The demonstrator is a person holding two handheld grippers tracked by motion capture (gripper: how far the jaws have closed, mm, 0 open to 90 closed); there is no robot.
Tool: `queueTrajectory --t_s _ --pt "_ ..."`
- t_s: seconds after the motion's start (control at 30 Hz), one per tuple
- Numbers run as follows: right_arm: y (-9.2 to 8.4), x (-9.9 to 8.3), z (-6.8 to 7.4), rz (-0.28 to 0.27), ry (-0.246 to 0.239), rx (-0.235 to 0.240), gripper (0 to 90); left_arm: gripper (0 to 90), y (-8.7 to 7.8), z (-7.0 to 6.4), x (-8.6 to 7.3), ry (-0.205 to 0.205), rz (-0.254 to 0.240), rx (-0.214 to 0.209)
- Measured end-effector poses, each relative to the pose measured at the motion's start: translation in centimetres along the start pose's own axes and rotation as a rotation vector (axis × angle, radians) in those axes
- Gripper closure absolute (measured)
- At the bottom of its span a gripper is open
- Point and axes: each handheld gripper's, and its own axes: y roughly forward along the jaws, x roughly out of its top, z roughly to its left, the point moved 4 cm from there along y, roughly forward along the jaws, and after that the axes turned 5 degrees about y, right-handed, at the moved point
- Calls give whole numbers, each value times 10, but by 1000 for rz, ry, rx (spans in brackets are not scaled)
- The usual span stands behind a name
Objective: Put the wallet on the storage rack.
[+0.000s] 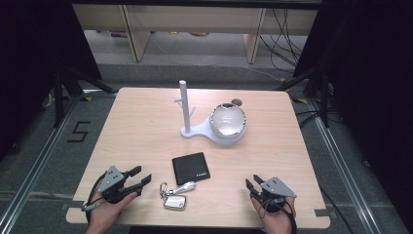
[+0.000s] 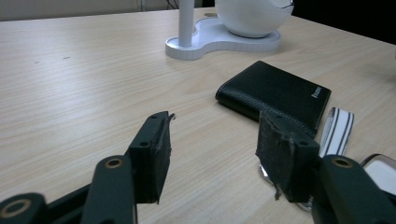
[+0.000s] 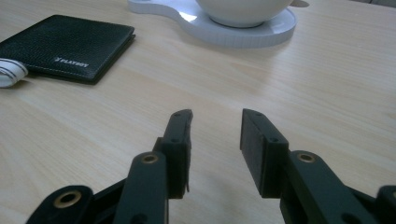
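The flat black leather wallet lies closed on the light wooden surface, between both hands for easy reach, with the silver key fob on its striped strap just beside its near edge. The left gripper, jaws apart and empty, points at that fob from the wallet's left, apparently for pickup. The right gripper rests well right of the wallet, jaws parted on nothing; the white stand with round bowl sits beyond.
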Motion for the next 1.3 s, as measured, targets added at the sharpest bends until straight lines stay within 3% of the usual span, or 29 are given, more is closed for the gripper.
queueTrajectory --t_s 0.1,0.2,0.23,0.27,0.3,0.4,0.43,0.5,0.53,0.6,0.67,0.7,0.73,0.8,0.97,1.2,1.3 --pt "2 2 4 22 -12 24 674 394 6 -3 7 -35 -12 -28" --pt "3 7 12 58 -49 61 734 368 13 -5 17 -34 -6 -47" --pt "4 9 18 73 -43 90 738 365 15 -6 19 -36 -3 -64" --pt "4 9 18 73 -43 90 738 361 15 -6 19 -36 -3 -64" --pt "5 12 23 98 -71 110 737 356 22 -8 24 -57 29 -101" --pt "7 14 31 118 -80 128 723 343 37 -12 31 -71 100 -166" --pt "9 15 31 100 -110 124 720 343 42 -12 33 -74 113 -184" --pt "10 16 35 133 -99 136 717 343 48 -12 36 -77 124 -197" --pt "11 17 39 142 -90 138 715 344 60 -10 42 -87 153 -223" --pt "14 20 43 130 -129 143 714 345 69 -10 44 -90 169 -227" --pt "14 21 46 143 -120 153 714 346 80 -9 45 -86 210 -233" --pt "16 23 52 151 -130 166 713 348 88 -10 45 -141 234 -235" --pt "17 23 54 156 -125 168 713 350 92 -10 44 -161 259 -228" --pt "19 26 58 169 -141 186 713 360 96 -12 42 -182 274 -206" --pt "32 32 72 194 -169 226 706 361 100 -11 38 -211 314 -199" --pt "52 36 88 238 -165 274 704 360 104 -4 33 -243 339 -195" --pt "56 37 89 250 -166 267 703 369 106 -5 31 -249 353 -193"
